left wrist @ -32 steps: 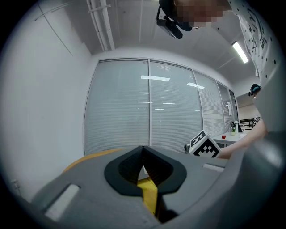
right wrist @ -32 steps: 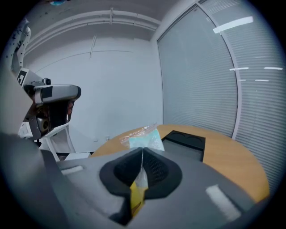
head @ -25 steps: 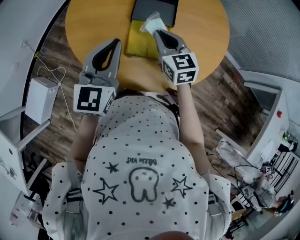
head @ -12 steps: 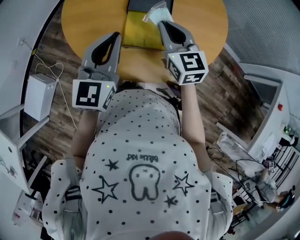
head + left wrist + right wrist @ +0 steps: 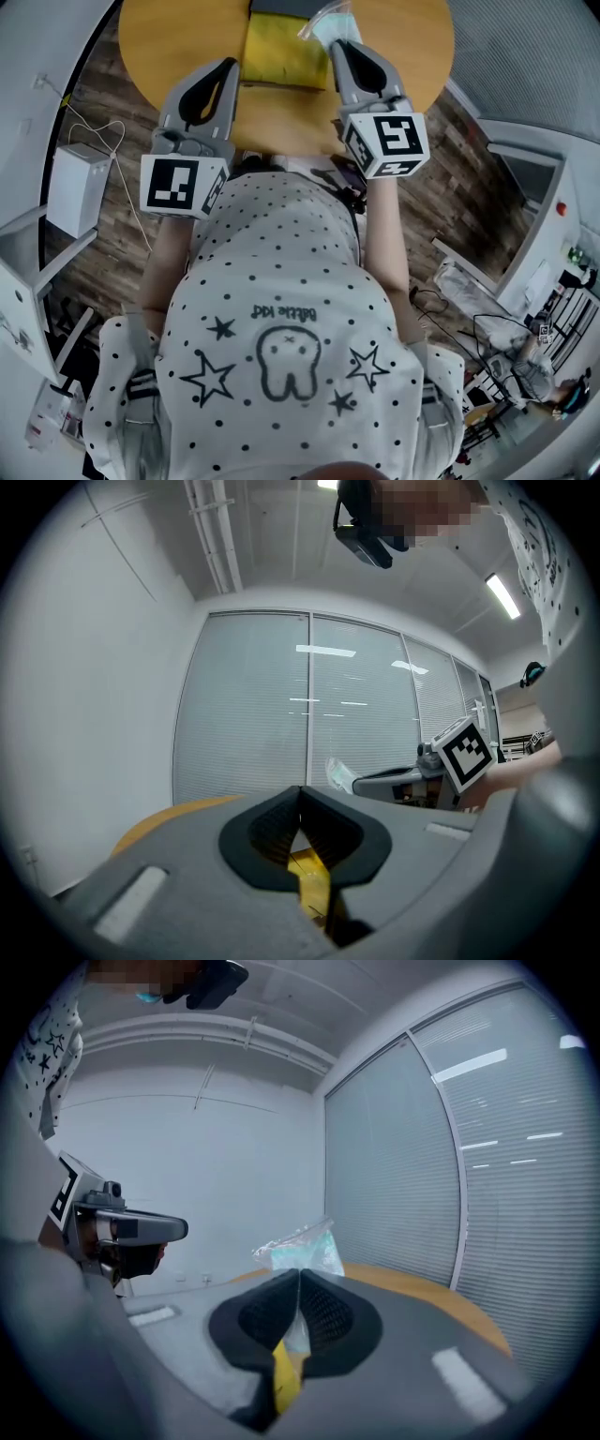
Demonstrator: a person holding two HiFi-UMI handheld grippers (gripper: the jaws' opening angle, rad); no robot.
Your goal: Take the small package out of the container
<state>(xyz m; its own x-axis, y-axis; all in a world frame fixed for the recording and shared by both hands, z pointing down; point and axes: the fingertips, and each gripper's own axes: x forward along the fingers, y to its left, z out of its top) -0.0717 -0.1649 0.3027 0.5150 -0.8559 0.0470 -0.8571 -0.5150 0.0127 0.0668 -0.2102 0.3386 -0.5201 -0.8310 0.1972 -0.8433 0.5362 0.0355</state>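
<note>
Right gripper view: the right hand-held gripper [image 5: 298,1277] has its jaws pinched on the small clear package [image 5: 302,1246], held in the air by the right edge of the yellow container [image 5: 279,52] on the round orange surface [image 5: 159,42]. The left hand-held gripper [image 5: 300,797] is closed with nothing in it.
</note>
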